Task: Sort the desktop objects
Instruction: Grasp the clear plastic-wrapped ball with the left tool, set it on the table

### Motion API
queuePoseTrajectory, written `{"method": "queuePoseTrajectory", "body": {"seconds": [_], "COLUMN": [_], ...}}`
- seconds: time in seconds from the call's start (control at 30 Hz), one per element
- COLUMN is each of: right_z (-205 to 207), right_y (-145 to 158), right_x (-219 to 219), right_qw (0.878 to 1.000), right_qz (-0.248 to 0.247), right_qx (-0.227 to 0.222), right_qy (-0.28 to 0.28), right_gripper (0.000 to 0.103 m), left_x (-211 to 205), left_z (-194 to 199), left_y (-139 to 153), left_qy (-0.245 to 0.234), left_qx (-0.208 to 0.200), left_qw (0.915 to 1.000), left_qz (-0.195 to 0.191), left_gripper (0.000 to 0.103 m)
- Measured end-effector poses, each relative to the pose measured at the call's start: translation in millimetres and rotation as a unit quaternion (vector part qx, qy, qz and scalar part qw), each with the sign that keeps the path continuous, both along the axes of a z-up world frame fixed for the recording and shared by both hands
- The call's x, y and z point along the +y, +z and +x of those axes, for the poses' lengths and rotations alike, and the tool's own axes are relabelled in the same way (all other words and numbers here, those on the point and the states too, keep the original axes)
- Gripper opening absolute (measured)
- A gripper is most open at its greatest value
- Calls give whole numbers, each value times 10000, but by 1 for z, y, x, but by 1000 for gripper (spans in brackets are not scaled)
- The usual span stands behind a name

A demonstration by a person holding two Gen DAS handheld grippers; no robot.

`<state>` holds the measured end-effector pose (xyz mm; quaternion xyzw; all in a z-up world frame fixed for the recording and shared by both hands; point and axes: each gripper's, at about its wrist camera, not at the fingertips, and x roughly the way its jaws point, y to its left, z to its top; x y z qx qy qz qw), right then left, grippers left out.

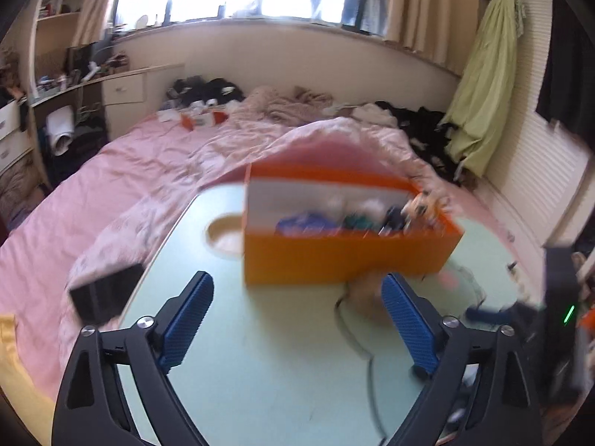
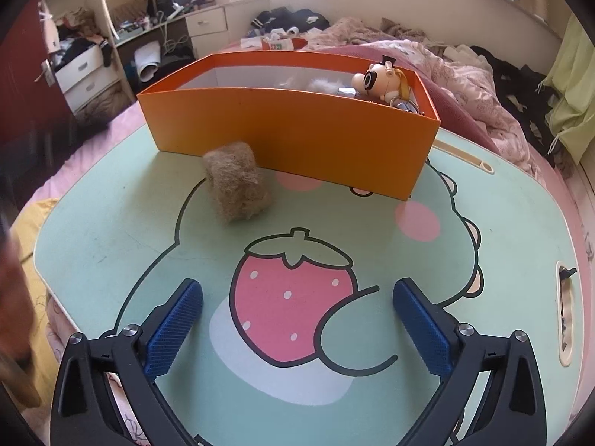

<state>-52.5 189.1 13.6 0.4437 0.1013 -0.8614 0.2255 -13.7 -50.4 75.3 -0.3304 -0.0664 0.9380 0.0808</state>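
Just before the orange box sits a fuzzy lump, both grippers spread wide, holding nothing.

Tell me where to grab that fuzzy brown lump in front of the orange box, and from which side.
Grip the fuzzy brown lump across its middle, coming from above with the right hand-held gripper, which is open and empty. The lump stands free on the green table, but the orange box wall sits close behind it, so one finger goes left, one right.

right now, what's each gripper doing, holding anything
Left gripper: jaws open, holding nothing.
Right gripper: jaws open, holding nothing.
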Motion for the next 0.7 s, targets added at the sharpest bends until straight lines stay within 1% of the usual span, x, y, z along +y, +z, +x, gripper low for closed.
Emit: {"method": "queuePoseTrajectory", "body": {"seconds": [0.03, 0.07, 0.13, 0.17, 0.23, 0.3, 0.33, 0.37, 0.43, 0.5, 0.53, 0.57, 0.63, 0.7], "right_z": [2, 2, 1, 1, 5, 5, 5, 5, 6, 6, 6, 6, 7, 7], "right_y": [0, 0, 0, 0, 0, 0, 1, 1, 1, 1, 1, 1, 1, 1], "right_x": [0, 0, 1, 1, -2, -2, -2, -1, -2, -2, -2, -2, -2, -1], "right_qw": [10000, 10000, 10000, 10000, 10000, 10000, 10000, 10000, 10000, 10000, 10000, 10000, 10000, 10000], "right_qz": [0, -3, -5, -8, -4, -4, -5, -8, -4, -4, -6, -12, -3, -5], "right_qx": [2, 4, 9, 9, 12, 13, 12, 12, 11, 13, 14, 16, 16, 20], "right_qy": [-4, -4, -6, -7, -18, -14, -14, -12, -13, -15, -17, -16, -19, -18], "right_gripper": [102, 102, 102, 102, 102, 102, 102, 102, 102, 102, 102, 102, 102, 102], "left_x": [2, 5, 16, 25, 41, 49, 51, 54, 57, 62, 63, 64, 65, 65], "left_z": [-11, -30, -66, -88, -130, -156, -165, -174, -186, -193, -195, -196, -195, -191], "left_y": [8, 20, 31, 31, 22, 7, -2, -12, -26, -40, -42, -46, -48, -43], "left_qy": [-128, -257, -478, -560, -749, -691, -671, -698, -688, -559, -513, -472, -469, -540], "left_qx": [-63, -154, -368, -565, -981, -1382, -1571, -1798, -2129, -2366, -2410, -2452, -2432, -2322], "left_qw": [9999, 9995, 9981, 9964, 9909, 9865, 9842, 9806, 9745, 9697, 9687, 9678, 9686, 9709], "left_qz": [32, 9, -156, -296, -542, -538, -464, -336, -170, -240, -294, -322, -239, -211], "left_gripper": [84, 78, 69, 66, 66, 62, 55, 46, 38, 37, 35, 29, 27, 26]}}
